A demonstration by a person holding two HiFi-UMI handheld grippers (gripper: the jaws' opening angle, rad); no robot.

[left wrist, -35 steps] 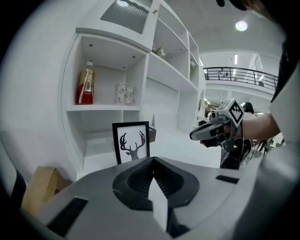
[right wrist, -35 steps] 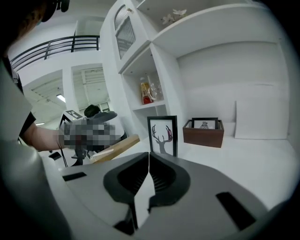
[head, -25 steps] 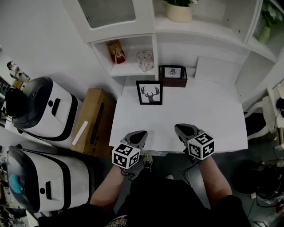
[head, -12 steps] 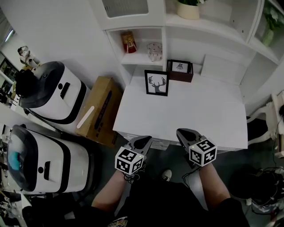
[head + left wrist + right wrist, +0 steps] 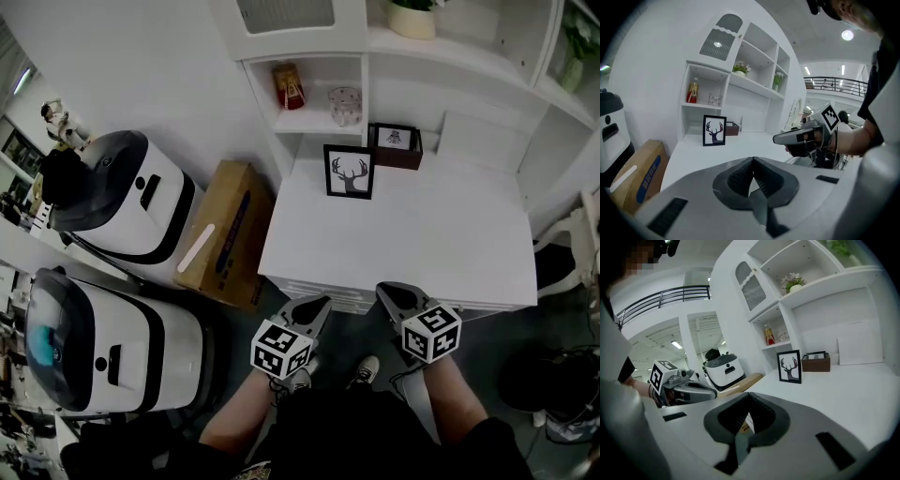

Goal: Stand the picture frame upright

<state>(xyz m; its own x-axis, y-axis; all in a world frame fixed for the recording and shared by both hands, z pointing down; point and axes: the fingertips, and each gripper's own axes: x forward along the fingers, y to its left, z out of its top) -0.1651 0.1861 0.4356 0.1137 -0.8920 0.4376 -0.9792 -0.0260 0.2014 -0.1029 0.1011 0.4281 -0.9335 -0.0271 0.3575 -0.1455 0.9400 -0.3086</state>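
Observation:
A black picture frame (image 5: 349, 172) with a deer-head print stands upright near the back left of the white table (image 5: 412, 244); it also shows in the left gripper view (image 5: 714, 131) and the right gripper view (image 5: 789, 366). My left gripper (image 5: 317, 304) is shut and empty, hanging off the table's front edge. My right gripper (image 5: 387, 293) is shut and empty too, beside it at the same edge. Both are far from the frame. Each gripper shows in the other's view: right gripper (image 5: 780, 138), left gripper (image 5: 711, 393).
A dark brown box (image 5: 395, 146) with a small picture stands behind the frame. White shelves (image 5: 314, 98) hold a red bottle (image 5: 289, 86) and a glass. Left of the table lie a cardboard box (image 5: 225, 234) and two white machines (image 5: 122, 197).
Both grippers have drawn back from over the table's front part to beyond its front edge. The frame stands where it did.

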